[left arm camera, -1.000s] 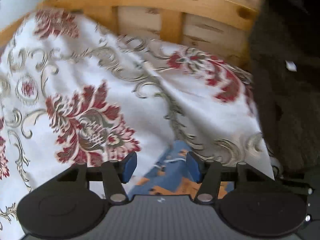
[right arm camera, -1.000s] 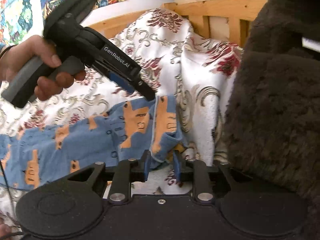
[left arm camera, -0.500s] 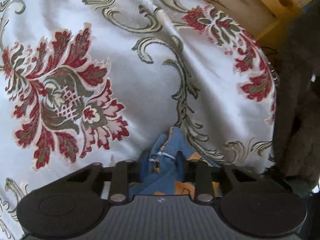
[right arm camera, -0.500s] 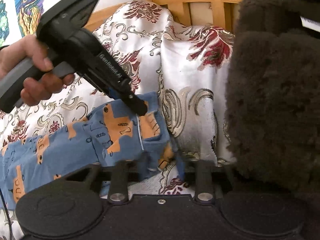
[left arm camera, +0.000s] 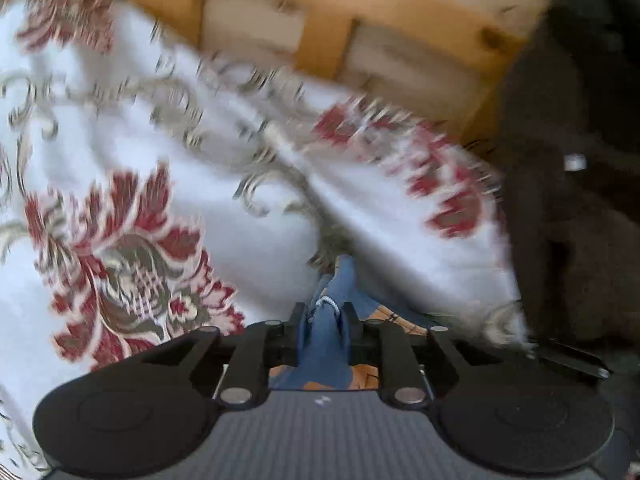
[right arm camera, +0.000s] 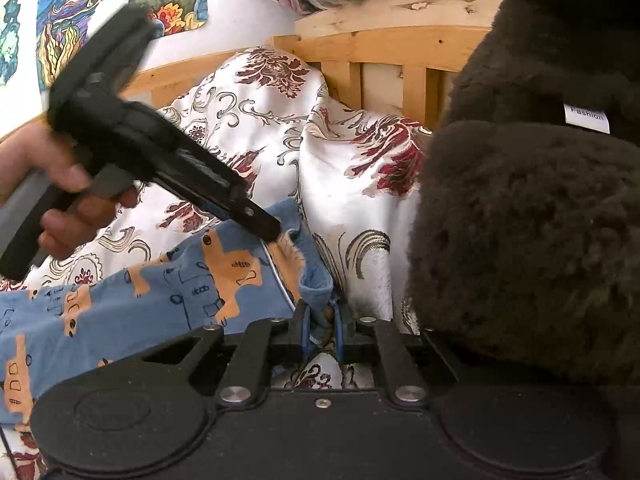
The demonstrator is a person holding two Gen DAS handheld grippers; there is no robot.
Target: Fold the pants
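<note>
While blur smears the bedspread (left arm camera: 248, 248), both tools pinch pants (right arm camera: 160, 296).

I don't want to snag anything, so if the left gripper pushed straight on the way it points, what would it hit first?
Beyond the blue patterned pants it grips, the left gripper would likely meet the white bedspread with red flowers first. The wooden slatted bed frame lies farther on. Motion blur leaves depth uncertain.

One word can be read: "Fashion", printed in dark letters on a small white tag (right arm camera: 587, 118) sewn to the dark brown fleece blanket (right arm camera: 532, 240), seen from the right wrist. The same tag (left arm camera: 574, 162) shows in the left wrist view, too blurred to read. The left gripper's (right arm camera: 276, 234) side lettering is blurred.
</note>
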